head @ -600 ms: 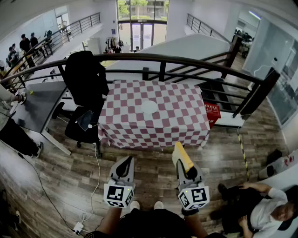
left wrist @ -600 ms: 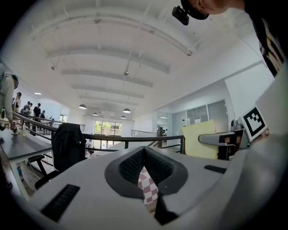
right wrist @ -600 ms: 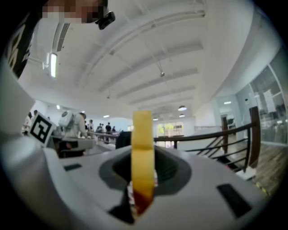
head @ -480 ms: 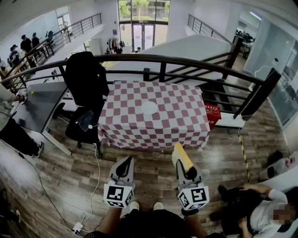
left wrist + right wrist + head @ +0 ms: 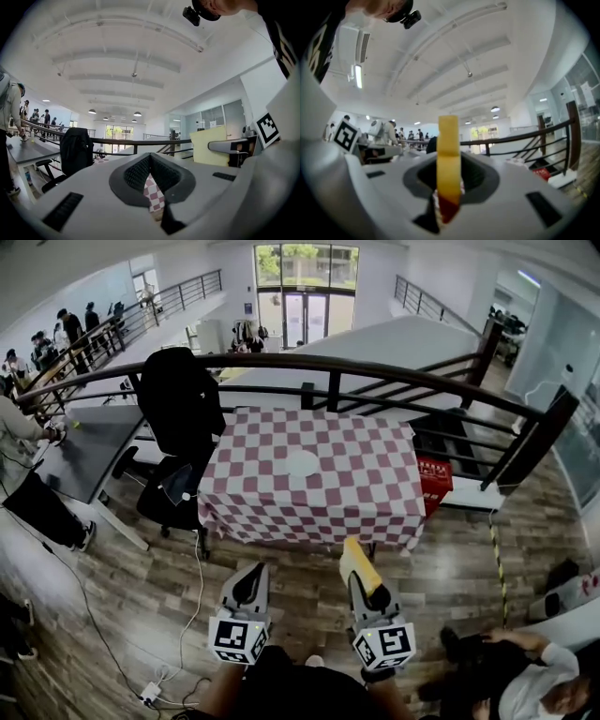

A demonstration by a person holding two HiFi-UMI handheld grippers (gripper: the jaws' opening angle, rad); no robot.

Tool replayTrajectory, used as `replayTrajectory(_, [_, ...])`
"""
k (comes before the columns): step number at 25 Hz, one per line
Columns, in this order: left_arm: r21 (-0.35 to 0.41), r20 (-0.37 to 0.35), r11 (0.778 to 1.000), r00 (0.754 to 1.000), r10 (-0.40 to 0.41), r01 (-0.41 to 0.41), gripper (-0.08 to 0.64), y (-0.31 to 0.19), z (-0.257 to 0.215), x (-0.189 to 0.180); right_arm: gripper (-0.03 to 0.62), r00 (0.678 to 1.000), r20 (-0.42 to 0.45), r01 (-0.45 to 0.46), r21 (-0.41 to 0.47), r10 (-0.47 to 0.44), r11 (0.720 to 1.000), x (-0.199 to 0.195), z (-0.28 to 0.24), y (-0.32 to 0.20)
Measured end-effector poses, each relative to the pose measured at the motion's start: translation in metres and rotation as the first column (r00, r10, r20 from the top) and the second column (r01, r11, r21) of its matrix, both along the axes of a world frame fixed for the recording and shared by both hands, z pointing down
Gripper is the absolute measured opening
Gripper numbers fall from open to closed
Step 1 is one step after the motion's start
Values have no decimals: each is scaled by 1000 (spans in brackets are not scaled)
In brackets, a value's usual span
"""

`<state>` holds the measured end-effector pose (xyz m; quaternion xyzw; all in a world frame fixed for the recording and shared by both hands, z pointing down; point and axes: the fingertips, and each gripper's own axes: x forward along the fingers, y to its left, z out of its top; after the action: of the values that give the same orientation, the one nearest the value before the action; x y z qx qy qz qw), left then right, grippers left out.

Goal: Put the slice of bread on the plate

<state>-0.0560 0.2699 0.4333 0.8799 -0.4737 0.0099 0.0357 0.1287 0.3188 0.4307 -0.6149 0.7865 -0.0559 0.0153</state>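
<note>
A white plate [image 5: 302,463] lies in the middle of a table with a red-and-white checked cloth [image 5: 375,493], some way ahead of both grippers. My right gripper [image 5: 372,594] [image 5: 449,183] is shut on a yellow slice of bread [image 5: 359,561] [image 5: 449,154], which stands on edge and sticks out past the jaws. The left gripper [image 5: 255,574] [image 5: 150,161] is level beside it, shut, with nothing between its pads. The left gripper view also shows the bread [image 5: 208,145] off to the right.
A dark curved railing [image 5: 375,367] runs behind the table. A black jacket hangs on a chair [image 5: 178,409] at the table's left, next to a grey desk [image 5: 84,451]. A red crate [image 5: 433,471] sits on the right. A person [image 5: 525,671] sits low right; a cable crosses the wooden floor [image 5: 192,606].
The head view has shifted slightly and the table sits a little nearer. Both grippers show a bit lower in the picture. The bread stays clamped in the right gripper.
</note>
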Motion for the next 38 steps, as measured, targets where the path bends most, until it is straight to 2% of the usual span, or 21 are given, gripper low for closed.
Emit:
replayTrajectory(3, [-27, 15, 999, 1000, -25, 25, 20, 3, 13, -1, 97, 998, 50, 47, 9, -48, 999, -5, 7, -7])
replayTrajectory(6, [-60, 15, 997, 999, -47, 48, 20, -7, 27, -7, 97, 994, 60, 94, -3, -94, 996, -19, 19, -15])
replayTrajectory(11, [-66, -3, 997, 999, -32, 31, 20, -60, 42, 4, 97, 994, 57, 96, -43, -94, 994, -23, 38, -62])
replayTrajectory(16, [-55, 8, 998, 1000, 14, -14, 20, -152, 51, 10, 97, 998, 39, 55, -69, -52, 996, -22, 46, -149])
replayTrajectory(24, [-6, -23, 997, 997, 78, -78, 20, -284, 21, 6, 97, 1000, -11, -3, -36, 3, 999, -26, 13, -294])
replayTrajectory(29, [-38, -49, 998, 997, 52, -54, 20, -342, 23, -17, 97, 998, 56, 9, -21, -8, 1000, -49, 7, -356])
replayTrajectory(32, [-72, -61, 995, 996, 59, -63, 20, -363, 31, -15, 97, 999, 38, 29, -64, -27, 998, -58, 17, -376])
replayTrajectory(38, [-136, -47, 987, 996, 74, -80, 20, -402, 60, 3, 97, 998, 53, 30, -176, -21, 984, -38, 53, -415])
